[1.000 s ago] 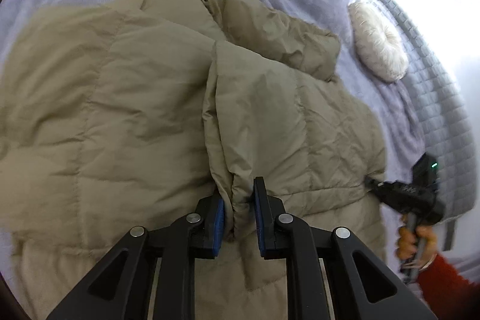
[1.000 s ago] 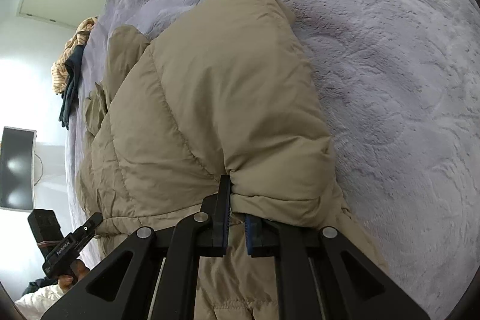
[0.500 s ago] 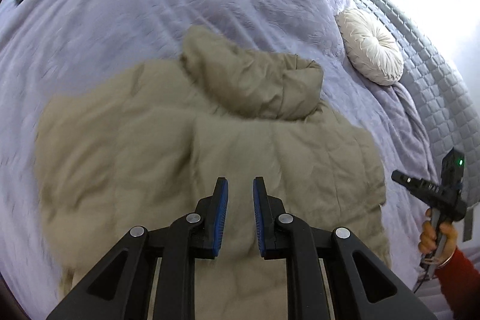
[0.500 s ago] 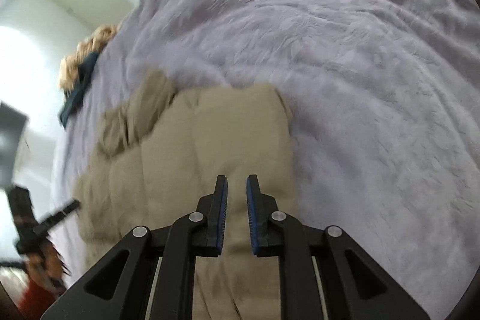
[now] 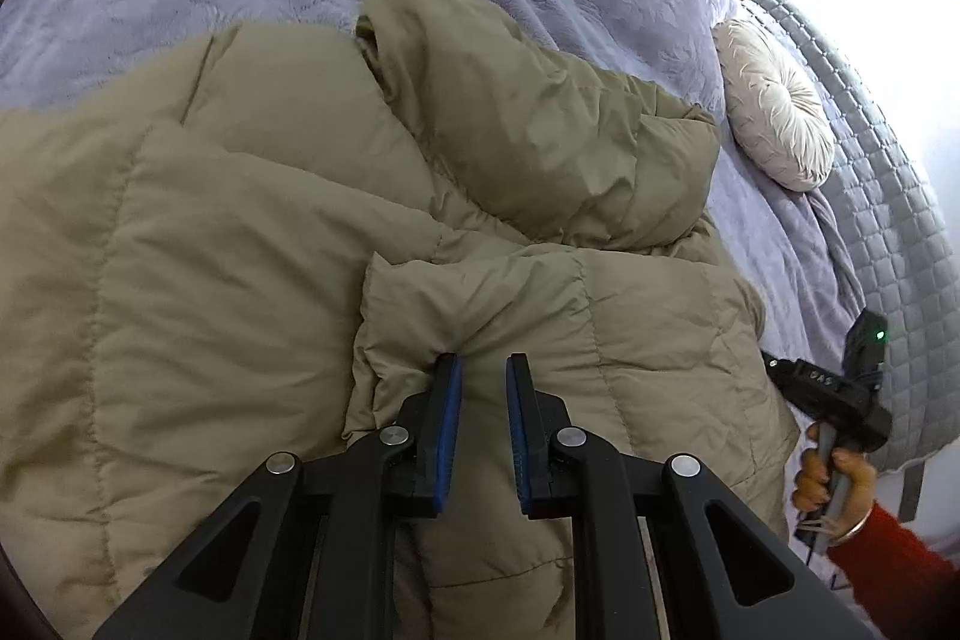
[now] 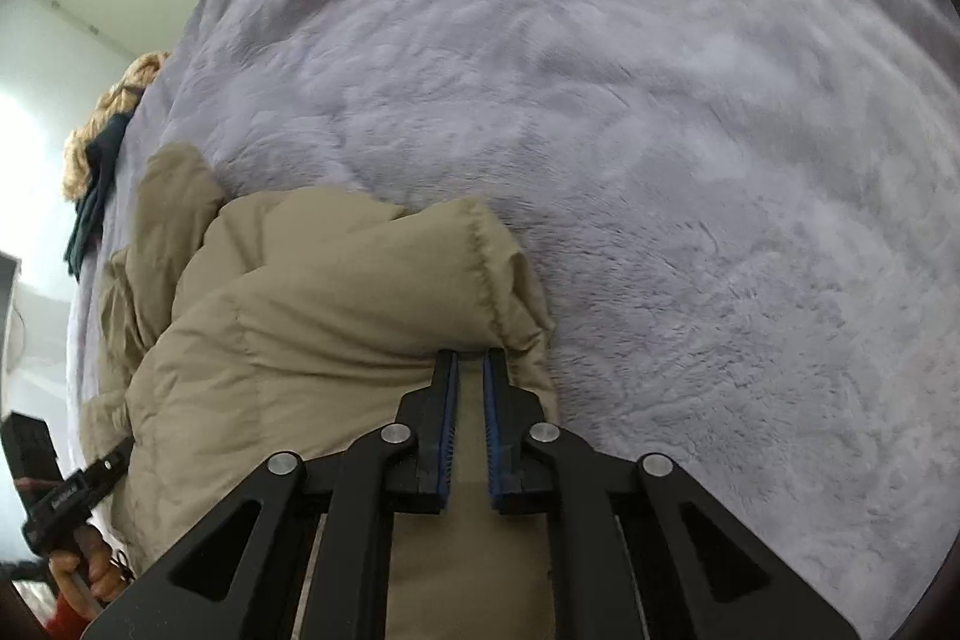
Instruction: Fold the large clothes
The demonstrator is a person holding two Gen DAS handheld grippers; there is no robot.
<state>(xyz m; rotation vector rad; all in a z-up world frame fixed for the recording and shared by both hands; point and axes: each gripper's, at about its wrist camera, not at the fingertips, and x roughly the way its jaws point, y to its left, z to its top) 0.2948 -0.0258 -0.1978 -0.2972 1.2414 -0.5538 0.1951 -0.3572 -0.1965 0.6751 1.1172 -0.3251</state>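
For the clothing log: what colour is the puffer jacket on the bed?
Khaki-beige puffer jacket, clearest in the left wrist view.

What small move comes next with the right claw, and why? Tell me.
Probably lift the right claw, whose jaws have just been closing on the stitched edge of the jacket, and carry that edge leftward over the garment's body. The edge lies bunched beside the bare purple blanket, so this side does not look folded in yet.
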